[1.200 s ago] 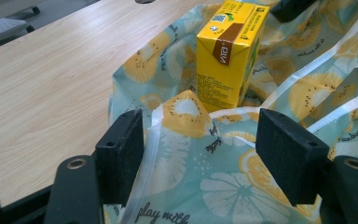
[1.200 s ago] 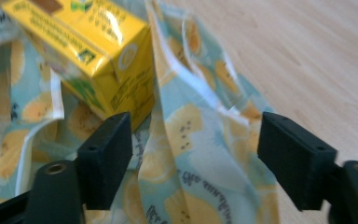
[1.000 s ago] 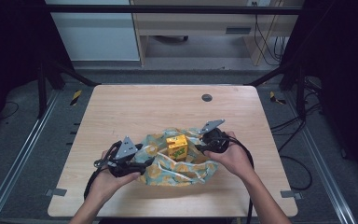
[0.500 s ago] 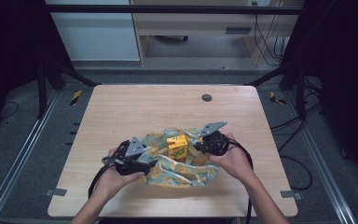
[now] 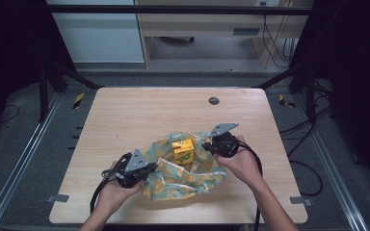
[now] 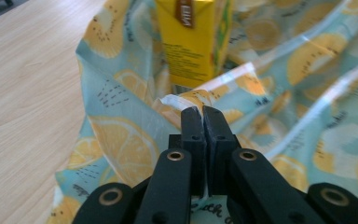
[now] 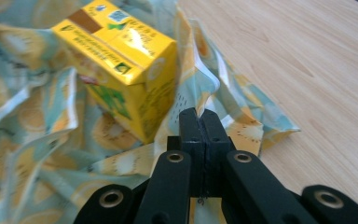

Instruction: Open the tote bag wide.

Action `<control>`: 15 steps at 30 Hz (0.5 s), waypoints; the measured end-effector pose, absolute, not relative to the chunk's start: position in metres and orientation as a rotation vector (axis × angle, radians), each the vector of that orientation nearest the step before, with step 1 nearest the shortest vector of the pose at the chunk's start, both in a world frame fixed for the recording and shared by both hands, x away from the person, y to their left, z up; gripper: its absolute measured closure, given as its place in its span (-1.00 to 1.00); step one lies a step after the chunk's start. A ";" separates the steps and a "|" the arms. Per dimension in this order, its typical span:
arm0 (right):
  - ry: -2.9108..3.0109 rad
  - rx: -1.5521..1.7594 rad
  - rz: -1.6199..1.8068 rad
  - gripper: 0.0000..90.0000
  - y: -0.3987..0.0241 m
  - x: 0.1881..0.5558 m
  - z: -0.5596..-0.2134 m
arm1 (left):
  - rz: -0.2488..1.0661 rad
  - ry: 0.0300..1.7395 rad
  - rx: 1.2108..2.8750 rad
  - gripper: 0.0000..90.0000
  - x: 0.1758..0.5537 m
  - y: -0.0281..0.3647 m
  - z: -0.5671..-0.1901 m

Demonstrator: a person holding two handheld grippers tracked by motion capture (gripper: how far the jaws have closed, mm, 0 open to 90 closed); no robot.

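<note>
High view: crinkled lemon-print cloth surrounds boxy yellow carton.

Both claws grip cloth w/ carton.

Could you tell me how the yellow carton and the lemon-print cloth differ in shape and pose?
The yellow carton is a rigid box standing upright; the lemon-print cloth is soft and lies crumpled on the wooden table. The carton stands free on the cloth, whose edges are pinched by the left tongs and right tongs. Both show yellow.

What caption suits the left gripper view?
Left gripper shut on lemon-print cloth before a yellow carton.
</note>
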State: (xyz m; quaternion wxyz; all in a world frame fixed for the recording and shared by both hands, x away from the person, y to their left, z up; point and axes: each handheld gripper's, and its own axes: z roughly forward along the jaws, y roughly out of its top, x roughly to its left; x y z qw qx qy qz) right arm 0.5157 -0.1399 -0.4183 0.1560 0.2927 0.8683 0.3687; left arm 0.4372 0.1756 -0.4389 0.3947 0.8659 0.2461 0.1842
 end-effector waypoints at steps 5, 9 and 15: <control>2.445 0.881 1.066 1.00 -0.142 0.524 -0.422 | 0.452 0.580 2.221 0.97 0.427 0.176 -0.440; 2.412 0.913 1.073 1.00 -0.146 0.529 -0.424 | 0.436 0.552 2.264 0.97 0.421 0.179 -0.446; 2.380 0.971 1.075 1.00 -0.151 0.538 -0.430 | 0.418 0.549 2.303 0.97 0.423 0.181 -0.456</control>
